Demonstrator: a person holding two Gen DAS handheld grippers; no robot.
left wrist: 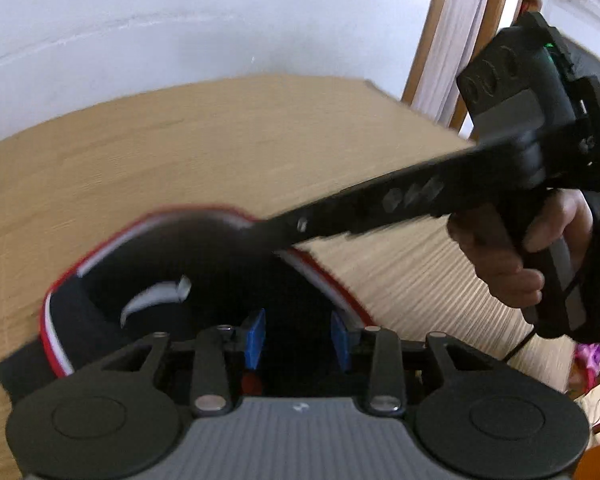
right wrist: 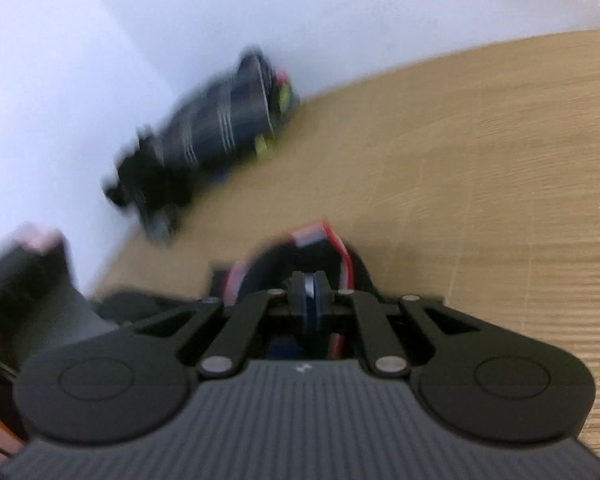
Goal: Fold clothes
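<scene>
**Two grippers at a dark garment on the wooden table**

The left gripper (left wrist: 298, 338) has its blue pads (left wrist: 255, 338) spread apart. Dark cloth sits in the gap between them, but the pads do not press on it. The cloth is part of a black garment (left wrist: 204, 264) with a red and white edge stripe (left wrist: 54, 332) and a small white label (left wrist: 156, 296). It lies bunched on the table, right in front of this gripper, reaching up toward 11 o'clock.

The right gripper (left wrist: 276, 236) comes in from 3 o'clock in the left wrist view — a long black bar with its tip down on the top of the garment. A hand (left wrist: 508, 248) holds its handle at the right edge. In the right wrist view its fingers (right wrist: 296, 288) are pressed together; the picture is too blurry to tell whether any cloth is pinched between them. The striped edge of the garment (right wrist: 320, 240) shows just past its tip, at 12 o'clock.

The table (left wrist: 180, 152) is light wood. At 11 o'clock in the right wrist view a pile of dark clothes (right wrist: 216, 128) with pale stripes and bits of yellow-green lies against the white wall (right wrist: 80, 60) — well apart from the grippers. At 1 o'clock in the left wrist view stands a wooden door frame (left wrist: 424, 40).
</scene>
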